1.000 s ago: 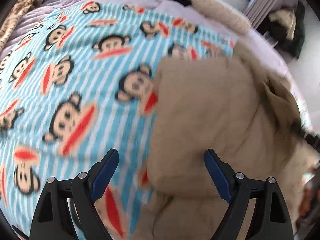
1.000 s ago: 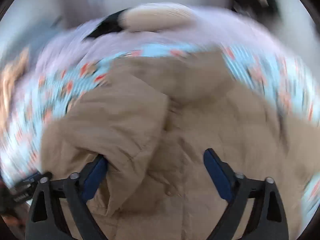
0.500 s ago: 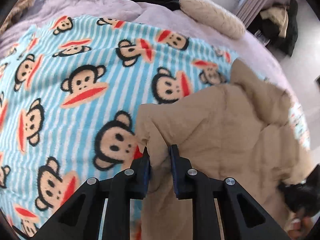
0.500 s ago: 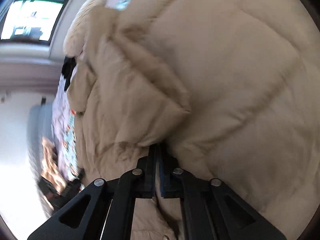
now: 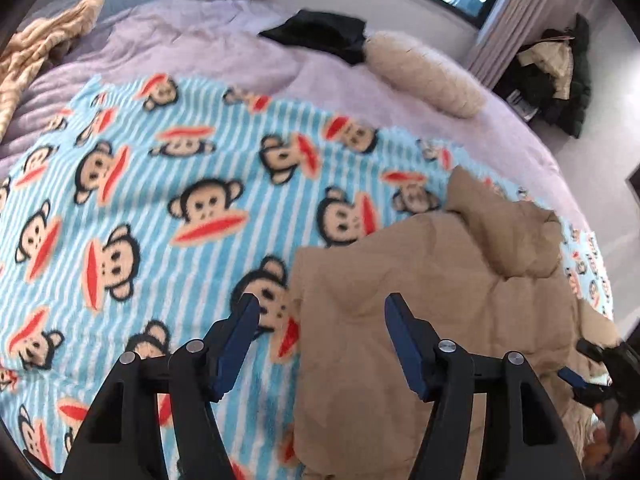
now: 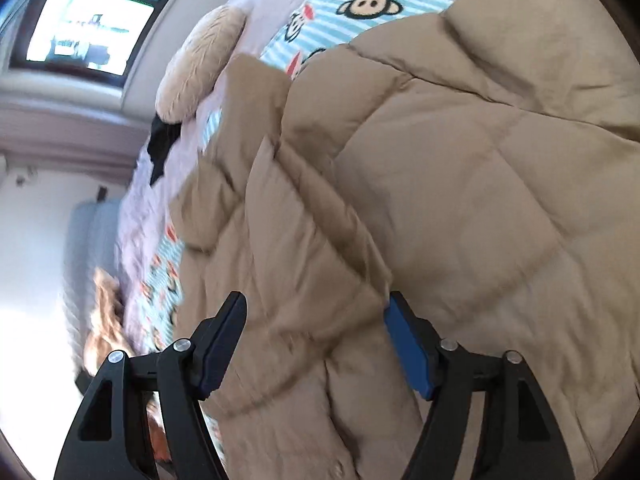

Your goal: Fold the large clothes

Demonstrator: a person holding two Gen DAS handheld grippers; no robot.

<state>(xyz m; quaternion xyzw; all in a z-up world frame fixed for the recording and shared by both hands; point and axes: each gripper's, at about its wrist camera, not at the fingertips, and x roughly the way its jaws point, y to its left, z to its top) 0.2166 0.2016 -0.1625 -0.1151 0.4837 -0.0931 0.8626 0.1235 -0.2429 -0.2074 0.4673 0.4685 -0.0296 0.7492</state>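
Tan quilted puffer jacket [image 5: 420, 312] lying on the bed, spread over a blue-and-white striped blanket [image 5: 160, 200] printed with monkey faces, toward the blanket's right side in the left wrist view; one corner of the jacket just under the left hand-held gripper [image 5: 320, 328]

Left hand-held gripper released, jaws just parted again after pinching, blue pads standing apart above the jacket's corner edge, nothing pressed between them

Right hand-held gripper [image 6: 316, 328] likewise released, jaws just widened from a tight pinch, hovering over a raised fold of the jacket [image 6: 440, 200]; fold lying between the pads, right pad close against it, contact unclear through blur

Seen at the right edge of the left wrist view: the other gripper [image 5: 600, 364] low over the jacket's far side

Beyond the blanket: lilac bedcover [image 5: 200, 48], a black garment [image 5: 324, 34] beside a cream fluffy cushion [image 5: 424, 72], a tan striped throw [image 5: 36, 52] at the far left

Dark clothes heaped [image 5: 556, 76] by the curtain, window [image 6: 88, 12] bright behind
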